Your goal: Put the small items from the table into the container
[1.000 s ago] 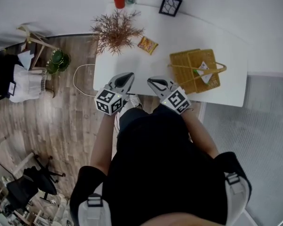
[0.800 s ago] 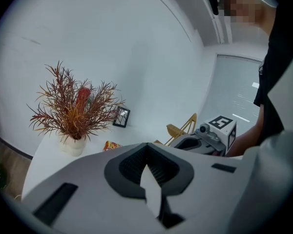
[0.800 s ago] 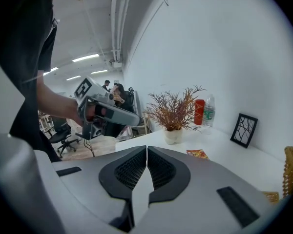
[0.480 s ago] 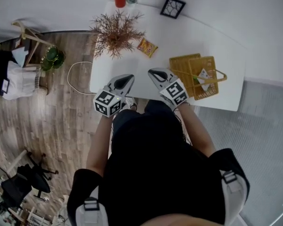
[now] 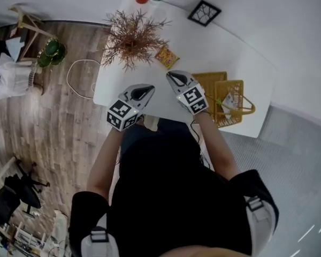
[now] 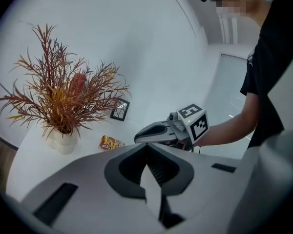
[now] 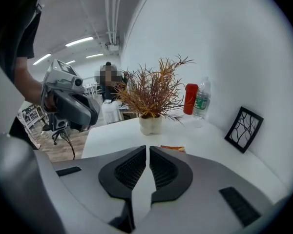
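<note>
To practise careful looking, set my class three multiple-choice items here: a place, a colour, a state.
1. Where is the snack packet? A on a shelf; B on the table beside the dried plant; C inside a drawer.
2. What colour is the cup by the water bottle? A blue; B red; C green.
3. How stand the jaws of the right gripper? A wide apart; B shut on the packet; C shut, empty.
Key: 1 B, it lies on bare tabletop; 2 B, plainly red; 3 C, they meet with nothing between.
</note>
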Available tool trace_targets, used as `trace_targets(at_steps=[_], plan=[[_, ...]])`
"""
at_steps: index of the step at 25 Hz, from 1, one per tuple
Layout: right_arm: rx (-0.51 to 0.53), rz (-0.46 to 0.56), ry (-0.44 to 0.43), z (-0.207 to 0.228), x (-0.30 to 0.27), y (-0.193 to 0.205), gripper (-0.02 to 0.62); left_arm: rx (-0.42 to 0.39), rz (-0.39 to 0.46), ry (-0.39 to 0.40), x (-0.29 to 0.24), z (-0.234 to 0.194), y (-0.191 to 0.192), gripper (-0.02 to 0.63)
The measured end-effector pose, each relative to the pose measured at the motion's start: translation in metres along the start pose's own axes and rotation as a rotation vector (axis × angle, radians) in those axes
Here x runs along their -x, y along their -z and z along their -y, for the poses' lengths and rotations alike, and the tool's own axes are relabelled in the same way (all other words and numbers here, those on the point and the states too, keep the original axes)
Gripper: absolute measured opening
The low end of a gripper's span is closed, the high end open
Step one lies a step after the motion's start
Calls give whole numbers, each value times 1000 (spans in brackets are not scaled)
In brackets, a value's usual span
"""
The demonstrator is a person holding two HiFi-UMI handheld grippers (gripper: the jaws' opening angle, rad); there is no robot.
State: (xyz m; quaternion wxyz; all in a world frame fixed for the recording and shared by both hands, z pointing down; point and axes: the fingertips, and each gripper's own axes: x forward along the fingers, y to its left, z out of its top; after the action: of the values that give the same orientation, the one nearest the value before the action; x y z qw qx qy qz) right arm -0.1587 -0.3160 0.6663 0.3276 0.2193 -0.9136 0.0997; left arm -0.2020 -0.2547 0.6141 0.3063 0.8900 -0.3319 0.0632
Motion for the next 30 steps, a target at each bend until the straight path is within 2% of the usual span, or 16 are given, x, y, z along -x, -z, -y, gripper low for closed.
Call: trace_targets(at_steps=[3, 4, 6, 8, 10, 13, 18, 24, 26, 30], plan=[[43, -32, 17, 10, -11, 4, 29, 12, -7, 0, -6, -8, -1, 2], [66, -46, 25, 12, -16, 6, 49, 21, -8, -2, -8, -11, -1, 2], [98, -83, 32, 19, -26, 11, 167, 37, -13, -9, -10, -16, 1, 2], [108, -120, 37, 27, -38, 18, 226, 53, -20, -15, -13, -19, 5, 2], [104, -155, 41, 39, -49, 25, 265, 68, -30, -20, -15, -22, 11, 3], [80, -191, 44, 60, -65, 30, 288, 86, -46, -27, -17, -26, 18, 2], [59, -255, 9, 79, -86, 42, 299, 112, -64, -42, -22, -34, 27, 2], [40, -326, -35, 75, -100, 62, 301, 117, -71, -44, -28, -39, 25, 2], [37, -331, -35, 73, -98, 61, 210, 112, -69, -42, -29, -39, 23, 2], [39, -324, -38, 72, -96, 55, 179, 108, -65, -45, -29, -42, 18, 3]])
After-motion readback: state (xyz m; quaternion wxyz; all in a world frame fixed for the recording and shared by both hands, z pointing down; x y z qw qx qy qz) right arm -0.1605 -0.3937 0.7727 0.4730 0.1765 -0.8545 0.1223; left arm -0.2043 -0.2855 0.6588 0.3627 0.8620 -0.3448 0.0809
